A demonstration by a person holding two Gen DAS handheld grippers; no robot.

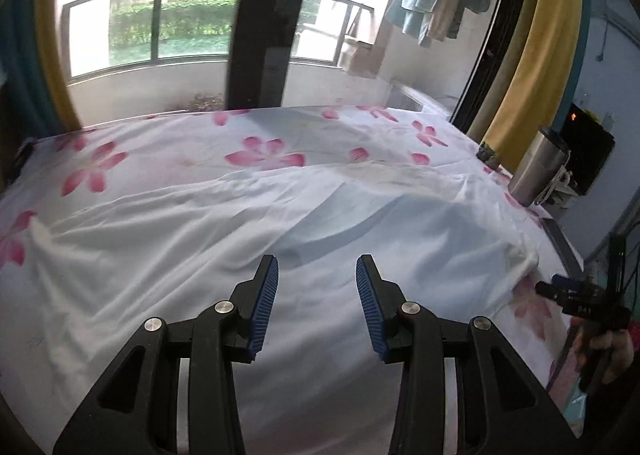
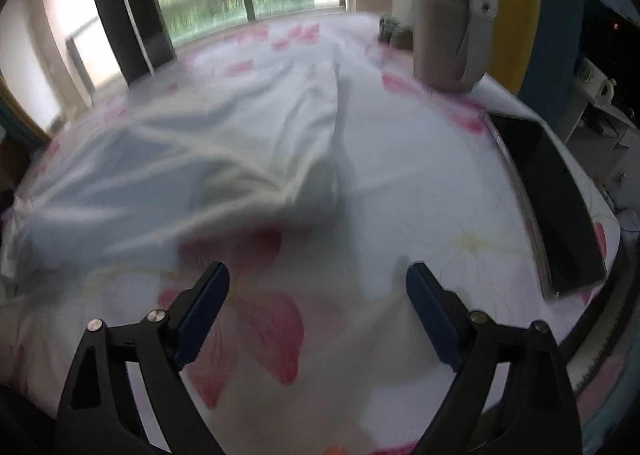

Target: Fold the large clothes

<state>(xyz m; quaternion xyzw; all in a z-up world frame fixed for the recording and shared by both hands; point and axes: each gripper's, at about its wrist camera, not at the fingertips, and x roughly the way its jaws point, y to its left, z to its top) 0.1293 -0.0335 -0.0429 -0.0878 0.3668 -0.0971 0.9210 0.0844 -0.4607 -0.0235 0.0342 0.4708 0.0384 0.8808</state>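
Observation:
A large white garment [image 1: 248, 223] lies spread and wrinkled on a table covered by a white cloth with pink flowers [image 1: 256, 153]. My left gripper [image 1: 317, 267] is open and empty, just above the garment's near part. My right gripper [image 2: 318, 275] is open and empty, over the flowered cloth beside the garment's right edge [image 2: 256, 175]. The right gripper also shows at the right edge of the left wrist view [image 1: 576, 295], held in a hand, next to the garment's corner. The right wrist view is blurred.
A steel tumbler [image 1: 538, 167] stands at the table's right side; it also shows in the right wrist view [image 2: 444, 15]. A dark flat tablet [image 2: 548, 199] lies along the right edge. A small plant pot [image 2: 394, 31] sits at the far right. Windows stand behind.

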